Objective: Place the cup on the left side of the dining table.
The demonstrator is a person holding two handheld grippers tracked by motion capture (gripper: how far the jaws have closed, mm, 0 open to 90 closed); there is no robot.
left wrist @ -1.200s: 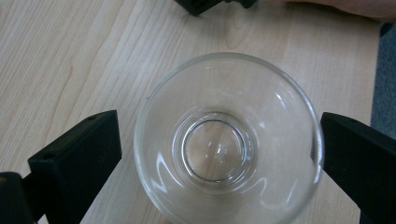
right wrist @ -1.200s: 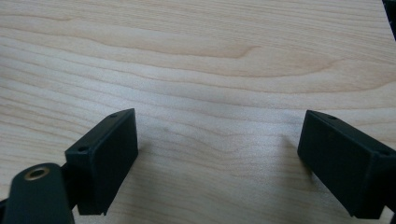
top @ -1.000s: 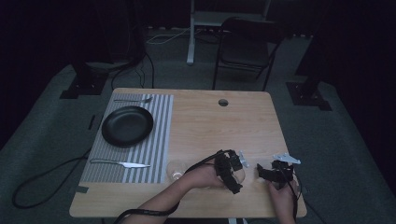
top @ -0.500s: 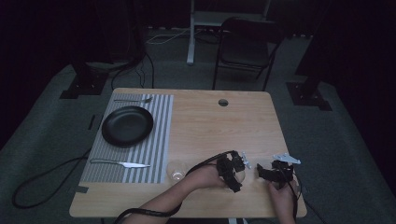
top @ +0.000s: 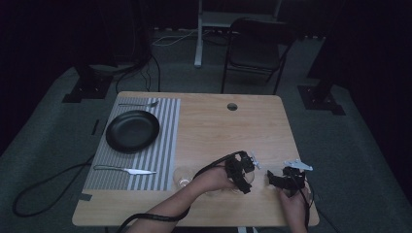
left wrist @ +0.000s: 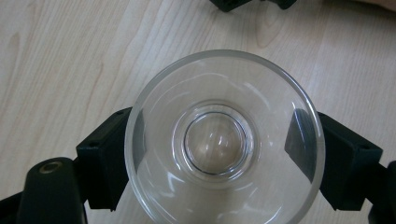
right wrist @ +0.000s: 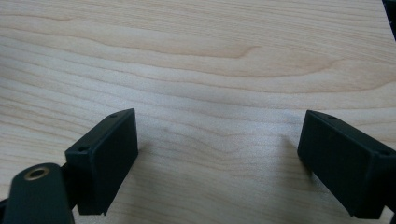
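Here the left gripper [left wrist: 215, 140] has its jaws clamped on a clear glass [left wrist: 223, 140], the right gripper's [right wrist: 219, 158] jaws wide apart over bare table [right wrist: 201, 56].

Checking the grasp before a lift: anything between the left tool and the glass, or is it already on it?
Nothing stands between them. In the left gripper view the left tool has its jaws closed against both sides of the clear glass. The right tool is open over bare table.

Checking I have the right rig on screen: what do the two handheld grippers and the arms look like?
Both grippers are black, each with two blocky, flat-faced jaws. The left gripper trails a black cable along a bare forearm. The right gripper carries a grey three-cornered plate on top. No sleeves are visible.
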